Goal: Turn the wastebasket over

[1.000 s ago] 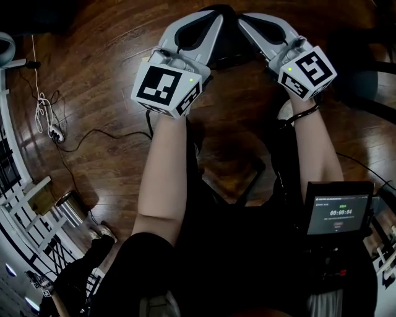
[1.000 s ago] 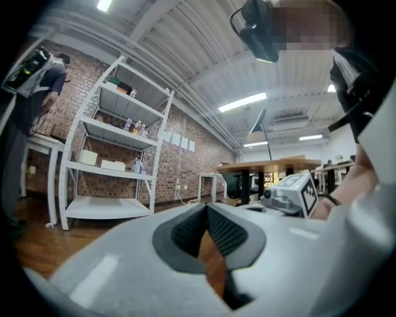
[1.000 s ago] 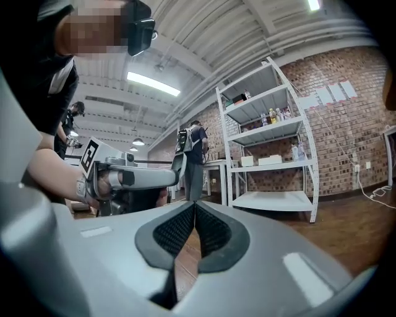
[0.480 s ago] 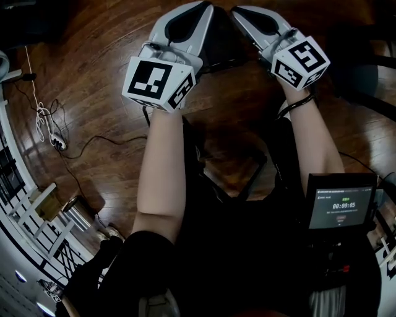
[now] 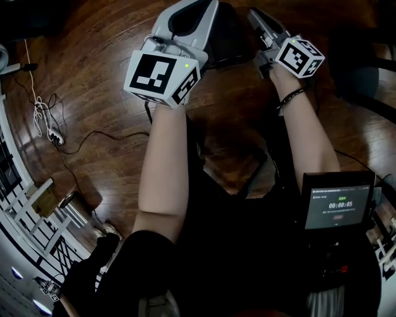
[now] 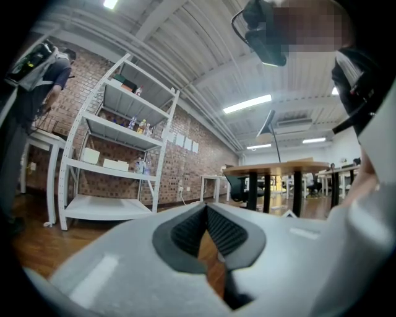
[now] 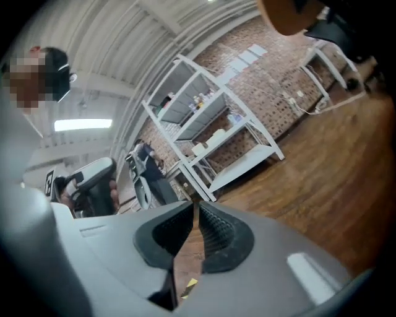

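In the head view both grippers are held out over the wood floor. Between them lies a black shape [image 5: 228, 38], possibly the wastebasket, too dark to make out. My left gripper [image 5: 207, 6] points level, and in the left gripper view its pads [image 6: 206, 208] meet at the tips with nothing between them. My right gripper [image 5: 252, 12] is rolled to one side. Its jaws are opening, and in the right gripper view they [image 7: 195, 205] show only a thin slit with nothing in it. Neither gripper view shows the wastebasket.
A white shelf rack [image 6: 117, 161] stands against a brick wall, with wooden tables [image 6: 278, 168] beyond. On the floor to the left lie a cable and power strip [image 5: 52, 133] and a metal canister [image 5: 71, 209]. A small screen [image 5: 337, 207] hangs at the person's right side.
My right gripper has rolled about its own axis and moved up the picture, away from the person. The left gripper has hardly moved.
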{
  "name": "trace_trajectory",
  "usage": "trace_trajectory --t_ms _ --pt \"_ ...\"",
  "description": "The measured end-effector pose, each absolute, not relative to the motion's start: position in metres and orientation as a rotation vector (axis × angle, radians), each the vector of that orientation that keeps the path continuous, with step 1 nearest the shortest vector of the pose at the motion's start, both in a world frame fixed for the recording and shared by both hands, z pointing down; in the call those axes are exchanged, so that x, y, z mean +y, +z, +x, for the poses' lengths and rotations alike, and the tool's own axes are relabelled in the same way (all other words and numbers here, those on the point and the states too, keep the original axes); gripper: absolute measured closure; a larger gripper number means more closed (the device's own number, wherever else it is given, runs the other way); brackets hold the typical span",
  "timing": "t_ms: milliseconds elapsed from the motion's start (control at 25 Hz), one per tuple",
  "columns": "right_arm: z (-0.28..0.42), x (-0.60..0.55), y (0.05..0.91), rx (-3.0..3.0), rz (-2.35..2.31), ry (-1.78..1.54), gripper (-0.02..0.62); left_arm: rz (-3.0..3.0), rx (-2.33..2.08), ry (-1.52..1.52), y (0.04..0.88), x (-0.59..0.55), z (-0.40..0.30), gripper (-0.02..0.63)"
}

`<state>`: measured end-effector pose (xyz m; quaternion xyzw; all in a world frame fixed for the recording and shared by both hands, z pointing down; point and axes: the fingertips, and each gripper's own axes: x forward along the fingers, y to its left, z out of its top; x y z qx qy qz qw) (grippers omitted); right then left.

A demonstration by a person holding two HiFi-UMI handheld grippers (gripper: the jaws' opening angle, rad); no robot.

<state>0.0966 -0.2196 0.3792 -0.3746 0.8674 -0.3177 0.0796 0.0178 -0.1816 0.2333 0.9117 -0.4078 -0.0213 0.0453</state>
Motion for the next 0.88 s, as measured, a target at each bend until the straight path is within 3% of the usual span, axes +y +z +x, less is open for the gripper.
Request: trace_trajectory --t_ms 320,880 --pt "0.140 -0.203 0.505 2.025 -1.421 -1.577 0.525 2.777 -1.250 -0.108 0.228 -0.179 0.009 0.604" --pt "0.103 -0.136 0.616 1.538 -1.387 -1.928 0.462 2.744 -1.243 -0.149 0.246 -0.183 -0.024 0.604"
